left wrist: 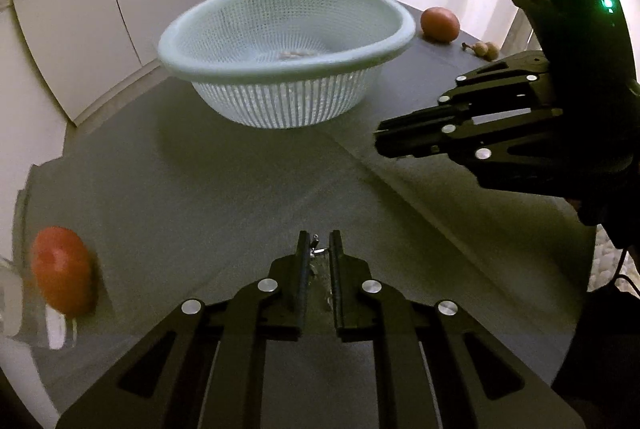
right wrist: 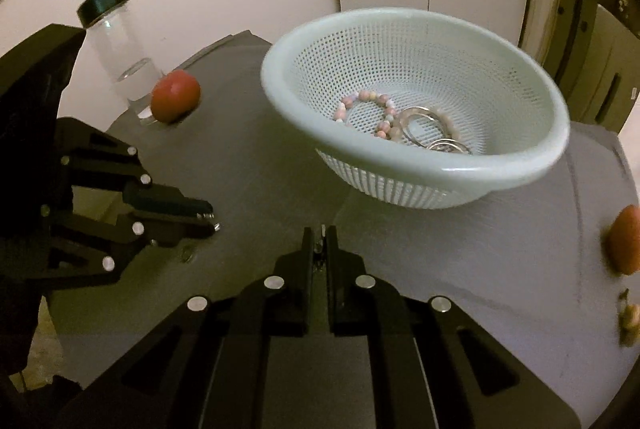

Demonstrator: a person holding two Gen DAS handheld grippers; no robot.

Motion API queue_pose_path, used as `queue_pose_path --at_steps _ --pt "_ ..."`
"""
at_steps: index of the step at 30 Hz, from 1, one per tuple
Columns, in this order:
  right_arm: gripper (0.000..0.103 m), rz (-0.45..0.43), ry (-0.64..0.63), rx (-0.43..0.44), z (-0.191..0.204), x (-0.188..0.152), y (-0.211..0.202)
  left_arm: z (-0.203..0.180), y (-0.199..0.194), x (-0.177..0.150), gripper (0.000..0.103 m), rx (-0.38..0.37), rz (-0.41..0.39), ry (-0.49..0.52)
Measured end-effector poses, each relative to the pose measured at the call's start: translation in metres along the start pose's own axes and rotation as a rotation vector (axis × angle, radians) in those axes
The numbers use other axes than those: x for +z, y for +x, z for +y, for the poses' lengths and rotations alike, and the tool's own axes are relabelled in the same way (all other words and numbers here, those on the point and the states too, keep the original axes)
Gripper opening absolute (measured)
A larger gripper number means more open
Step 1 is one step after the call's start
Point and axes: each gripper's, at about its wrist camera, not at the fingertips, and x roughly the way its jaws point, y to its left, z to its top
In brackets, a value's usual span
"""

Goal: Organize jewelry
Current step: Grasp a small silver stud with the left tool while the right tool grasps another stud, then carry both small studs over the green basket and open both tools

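Both hand-held grippers, left [left wrist: 319, 249] and right [right wrist: 320, 241], pinch small silver jewelry pieces [left wrist: 317, 248] above the grey tabletop [left wrist: 224, 197]; bracelets [right wrist: 372, 113] lie in the colander [right wrist: 500, 165].

Two tomatoes [right wrist: 175, 95] [left wrist: 439, 24] and a black-lidded jar [right wrist: 116, 45] on the table [right wrist: 256, 149].

Left gripper [left wrist: 319, 249] low over the dark grey table [left wrist: 200, 189], fingers nearly together with a small silvery jewelry piece [left wrist: 318, 249] pinched between them. Right gripper [left wrist: 386, 141] enters from the right, above the table, fingers drawn close; whether it holds anything cannot be told. Pale green mesh colander [left wrist: 286, 49] sits beyond, something pale and blurred in its bottom; one tomato [left wrist: 63, 269] at left beside a clear jar [left wrist: 24, 313], another tomato [left wrist: 440, 24] at the far right corner near small brown bits [left wrist: 482, 49].
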Motion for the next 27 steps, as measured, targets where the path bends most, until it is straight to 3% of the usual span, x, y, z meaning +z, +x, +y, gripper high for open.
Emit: queue_pose_path --at_steps 18,27 --pt "0.007 -0.114 -0.063 -0.075 0.031 0.005 -0.122 -0.046 -0.108 0.023 0.009 0.081 -0.116 0.053" --pt "0.007 -0.155 -0.078 -0.097 0.021 0.035 -0.145 -0.035 -0.114 0.061 0.009 0.106 -0.124 0.077"
